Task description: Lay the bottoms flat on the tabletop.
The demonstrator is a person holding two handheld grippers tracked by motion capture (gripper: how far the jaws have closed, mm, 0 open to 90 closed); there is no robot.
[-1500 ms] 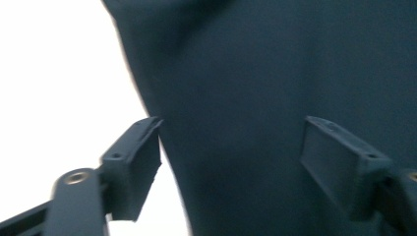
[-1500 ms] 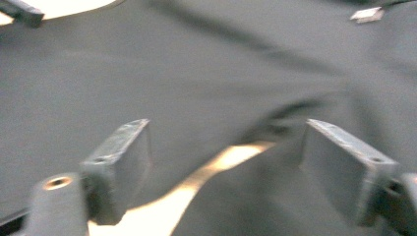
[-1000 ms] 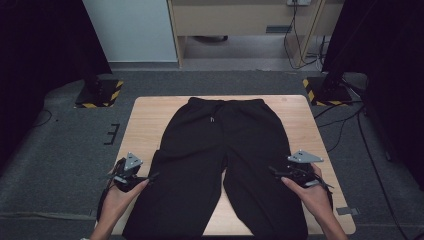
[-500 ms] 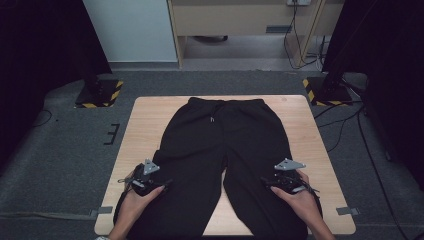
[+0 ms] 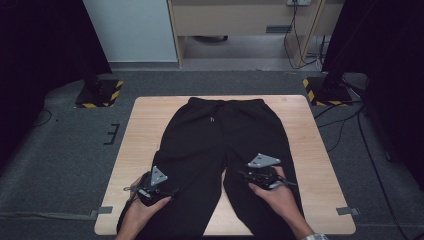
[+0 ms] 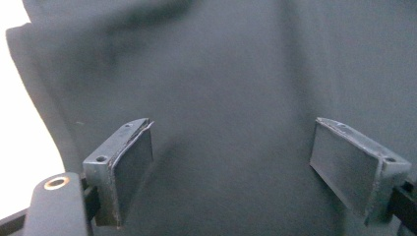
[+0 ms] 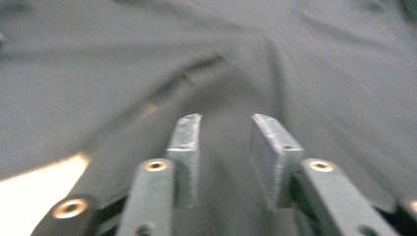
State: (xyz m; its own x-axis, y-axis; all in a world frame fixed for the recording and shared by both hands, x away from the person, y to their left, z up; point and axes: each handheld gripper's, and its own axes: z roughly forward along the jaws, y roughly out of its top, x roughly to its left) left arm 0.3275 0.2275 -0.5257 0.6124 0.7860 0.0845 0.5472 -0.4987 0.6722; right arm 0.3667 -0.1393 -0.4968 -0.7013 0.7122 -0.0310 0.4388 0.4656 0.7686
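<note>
Black sweatpants (image 5: 215,145) spread flat on my wooden table (image 5: 142,130), waistband with drawstring at the far edge, two legs running toward me, slightly apart

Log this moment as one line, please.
black trousers flat on table | left tongs open over left leg | right tongs narrowly open over right leg | nothing gripped

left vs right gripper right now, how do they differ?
Left gripper: jaws spread wide. Right gripper: jaws open too, with a much narrower gap. Left sits over the trousers' left leg near its outer edge, right over the right leg. Neither holds fabric.
</note>
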